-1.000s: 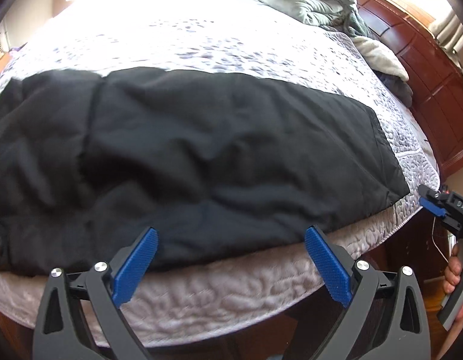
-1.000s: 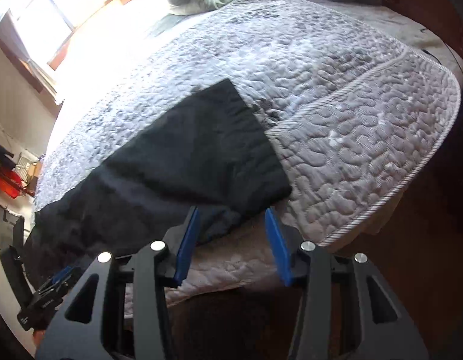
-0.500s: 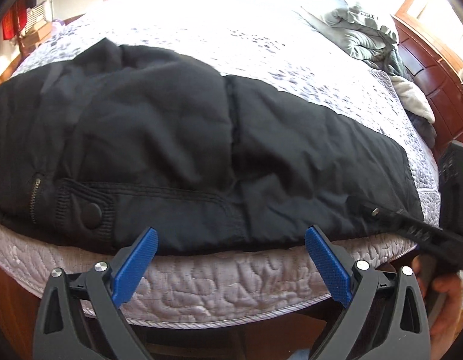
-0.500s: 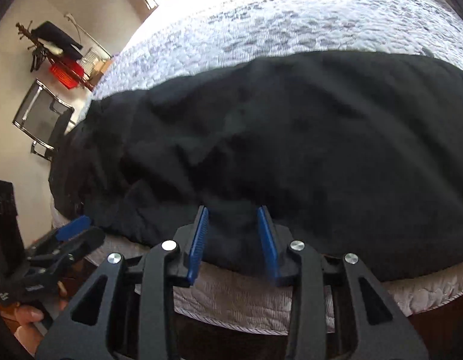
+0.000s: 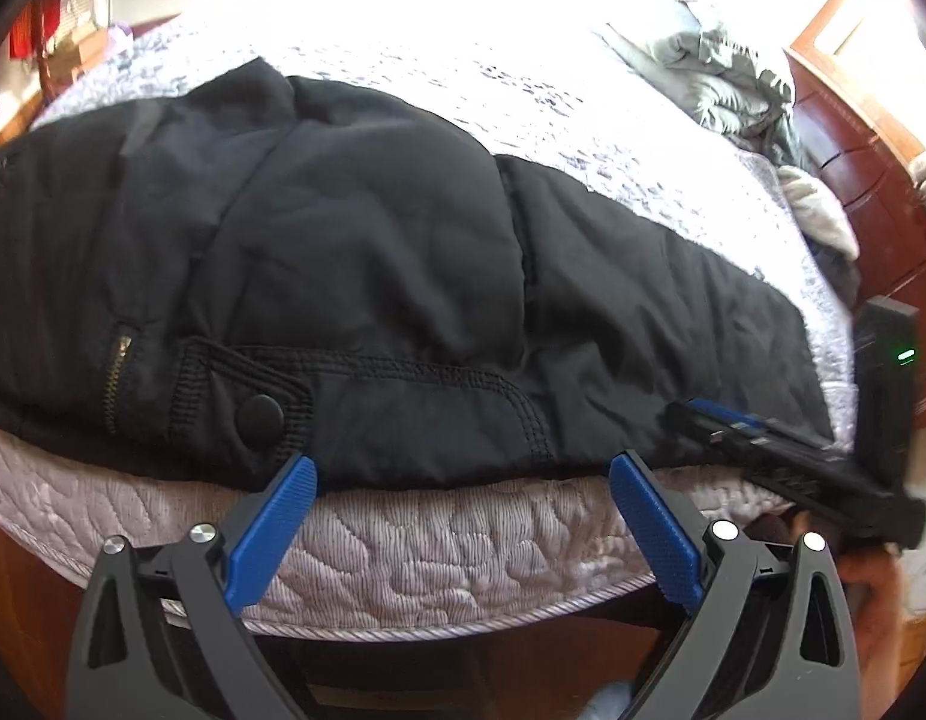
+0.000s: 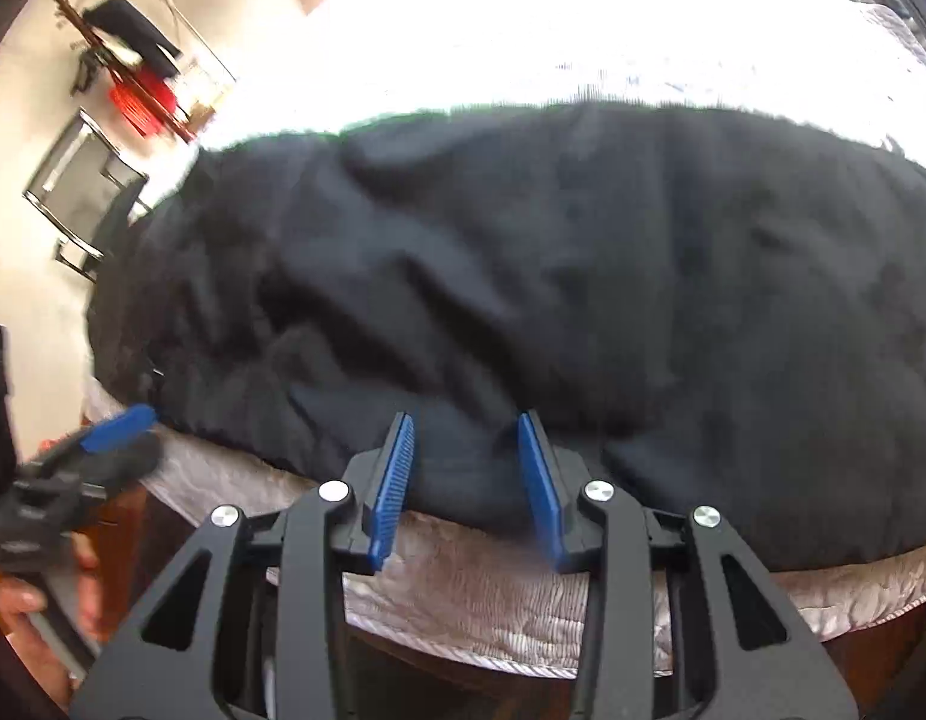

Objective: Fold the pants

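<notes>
Black pants (image 5: 403,276) lie flat across the near edge of a quilted bed (image 5: 463,540), waistband to the left with a button (image 5: 259,414) and a brass zip (image 5: 118,360). My left gripper (image 5: 463,468) stands wide open just short of the pants' near edge, right of the button. My right gripper (image 6: 465,420) has its jaws partly drawn in around a fold at the near edge of the pants (image 6: 583,270); the pads do not visibly press it. The right gripper (image 5: 727,420) also shows in the left wrist view, low over the leg. The left gripper (image 6: 121,426) appears blurred at the far left.
A heap of grey bedding (image 5: 721,72) lies at the far right of the bed, beside dark wooden furniture (image 5: 871,180). A metal-framed chair (image 6: 79,192) and a rack with red items (image 6: 139,96) stand against the wall. A hand (image 6: 19,600) holds the left gripper.
The left gripper slid left along the pants, bringing the waistband and button into view. The right gripper swung from the leg hem to the pants' middle edge and narrowed its jaws.
</notes>
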Tool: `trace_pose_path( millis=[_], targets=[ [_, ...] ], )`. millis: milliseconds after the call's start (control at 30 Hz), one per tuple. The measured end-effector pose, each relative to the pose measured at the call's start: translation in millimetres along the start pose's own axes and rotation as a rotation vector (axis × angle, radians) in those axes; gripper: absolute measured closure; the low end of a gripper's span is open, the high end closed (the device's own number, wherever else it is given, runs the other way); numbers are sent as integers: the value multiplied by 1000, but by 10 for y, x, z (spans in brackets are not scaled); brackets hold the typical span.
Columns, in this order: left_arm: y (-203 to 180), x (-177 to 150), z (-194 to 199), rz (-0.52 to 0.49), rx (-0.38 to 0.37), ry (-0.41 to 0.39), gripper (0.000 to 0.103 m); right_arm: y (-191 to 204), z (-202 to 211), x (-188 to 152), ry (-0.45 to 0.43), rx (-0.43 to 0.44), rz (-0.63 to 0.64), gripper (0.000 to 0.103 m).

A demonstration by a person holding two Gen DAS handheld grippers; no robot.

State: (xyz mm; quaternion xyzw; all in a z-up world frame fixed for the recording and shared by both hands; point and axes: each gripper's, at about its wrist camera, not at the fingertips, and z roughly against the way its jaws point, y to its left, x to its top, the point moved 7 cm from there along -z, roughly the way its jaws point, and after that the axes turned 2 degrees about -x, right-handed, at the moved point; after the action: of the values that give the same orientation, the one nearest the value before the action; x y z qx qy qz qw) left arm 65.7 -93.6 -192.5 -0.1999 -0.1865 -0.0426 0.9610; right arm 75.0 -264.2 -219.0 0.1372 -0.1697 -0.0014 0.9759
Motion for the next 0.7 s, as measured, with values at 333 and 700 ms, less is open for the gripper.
trace_pose_path(
  millis=[333, 700],
  targets=[
    [663, 145, 624, 266, -200, -25, 5, 11, 176, 84, -39, 67, -23, 61],
    [1509, 115, 504, 577, -315, 15, 20, 471, 66, 90, -33, 109, 53, 51]
  ],
)
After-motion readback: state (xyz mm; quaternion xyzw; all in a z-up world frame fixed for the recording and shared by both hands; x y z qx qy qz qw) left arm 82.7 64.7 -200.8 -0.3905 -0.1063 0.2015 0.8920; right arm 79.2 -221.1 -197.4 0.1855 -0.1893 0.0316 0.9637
